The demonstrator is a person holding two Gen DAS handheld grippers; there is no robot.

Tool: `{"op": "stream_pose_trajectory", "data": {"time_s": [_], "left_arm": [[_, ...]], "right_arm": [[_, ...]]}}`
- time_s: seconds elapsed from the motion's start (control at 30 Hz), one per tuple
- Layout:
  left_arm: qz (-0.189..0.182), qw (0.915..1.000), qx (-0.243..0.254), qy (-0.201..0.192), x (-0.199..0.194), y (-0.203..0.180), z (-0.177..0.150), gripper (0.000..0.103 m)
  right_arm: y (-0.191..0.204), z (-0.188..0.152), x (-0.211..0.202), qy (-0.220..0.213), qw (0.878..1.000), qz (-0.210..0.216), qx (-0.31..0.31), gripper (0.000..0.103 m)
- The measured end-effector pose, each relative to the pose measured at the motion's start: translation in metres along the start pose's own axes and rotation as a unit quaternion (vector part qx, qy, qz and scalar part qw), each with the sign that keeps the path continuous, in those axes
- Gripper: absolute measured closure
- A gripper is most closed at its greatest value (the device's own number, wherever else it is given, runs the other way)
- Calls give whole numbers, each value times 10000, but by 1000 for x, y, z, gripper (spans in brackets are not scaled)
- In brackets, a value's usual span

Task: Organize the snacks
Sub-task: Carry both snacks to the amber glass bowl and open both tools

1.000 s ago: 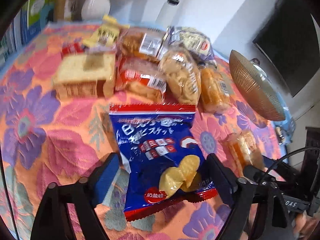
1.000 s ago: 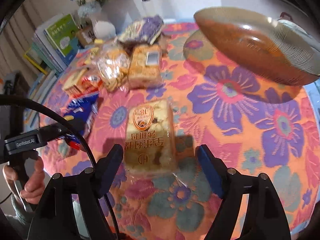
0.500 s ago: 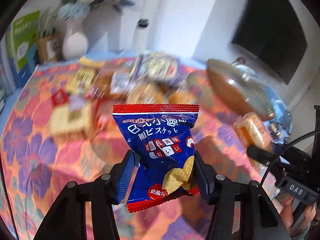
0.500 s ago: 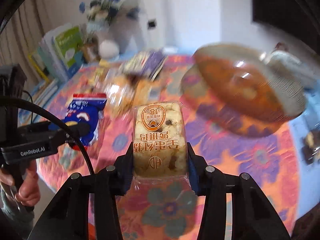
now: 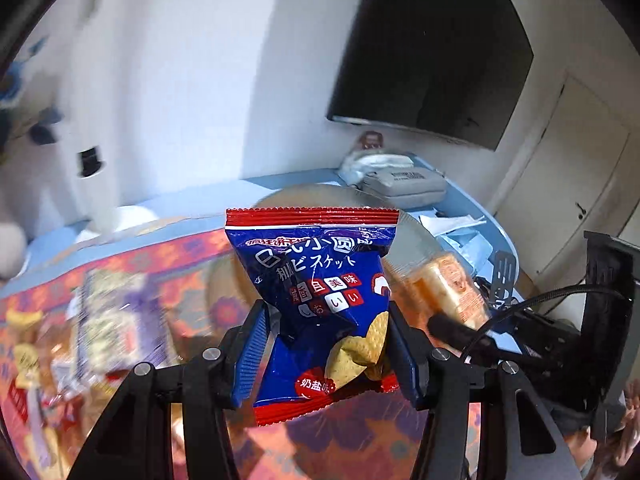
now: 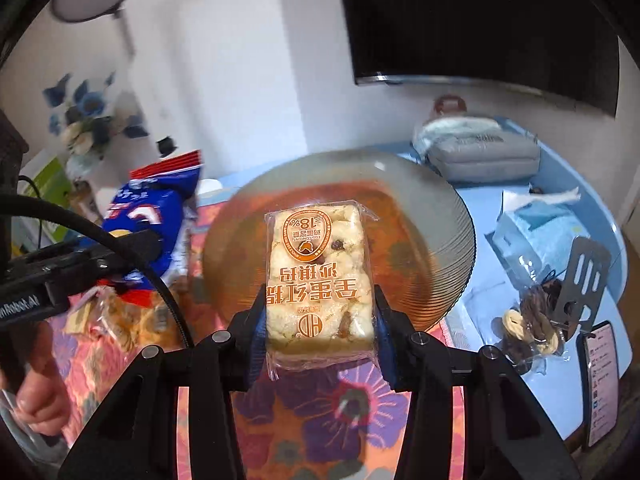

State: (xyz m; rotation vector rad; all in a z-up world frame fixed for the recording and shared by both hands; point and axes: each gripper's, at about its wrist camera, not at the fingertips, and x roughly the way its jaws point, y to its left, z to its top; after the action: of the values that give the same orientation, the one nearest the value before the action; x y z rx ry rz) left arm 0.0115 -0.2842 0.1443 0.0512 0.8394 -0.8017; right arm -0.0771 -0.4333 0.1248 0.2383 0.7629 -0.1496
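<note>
Left gripper [image 5: 326, 354] clamped on blue biscuit bag [image 5: 320, 300], bag upright, lifted off floral tablecloth [image 5: 208, 256]. Right gripper [image 6: 320, 338] clamped on wrapped egg cake bar [image 6: 320, 276], held above glass plate [image 6: 456, 240] at 12 o'clock. Snack pile [image 5: 108, 320] at 9 o'clock blurred, unreadable. Hand [image 6: 38, 400] cut off at frame edge.

Both wrist cameras look down toward glass bowl [image 6: 440, 216]

Left gripper [image 5: 326, 350] clamped on blue biscuit bag [image 5: 320, 300], lifted over floral cloth [image 5: 192, 264]. Wrapped cake [image 5: 444, 288] at right, TV [image 5: 436, 48] behind.
</note>
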Motion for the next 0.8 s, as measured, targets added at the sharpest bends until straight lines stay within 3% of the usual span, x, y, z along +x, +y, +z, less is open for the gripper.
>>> {"op": "stream_pose_trajectory", "data": {"time_s": [0.1,0.13,0.23,0.33,0.5,0.67,0.8], "left_arm": [[-35,10000,65,58,23,-7,14,48],[13,9999,129,49,28,-9,17,43],[268,9995,167,-41,32,-8,21,25],[186,9997,114,-133,24,0,18,25],[350,9984,-8,-433,-26,25,0,25],[833,9927,-430,-756,-95,67,-31,25],[1414,9825,-805,-902,-146,107,-65,25]], "right_arm": [[-6,6,8,27,9999,-113,86,57],[-13,6,9,23,9999,-119,105,56],[-15,9,11,-2,9994,-318,150,39],[-16,8,5,-102,9994,-297,124,39],[-3,2,-6,-123,9999,77,62,39],[36,-6,-20,-168,9978,582,-256,39],[77,-10,-30,-191,9926,1031,-607,39]]}}
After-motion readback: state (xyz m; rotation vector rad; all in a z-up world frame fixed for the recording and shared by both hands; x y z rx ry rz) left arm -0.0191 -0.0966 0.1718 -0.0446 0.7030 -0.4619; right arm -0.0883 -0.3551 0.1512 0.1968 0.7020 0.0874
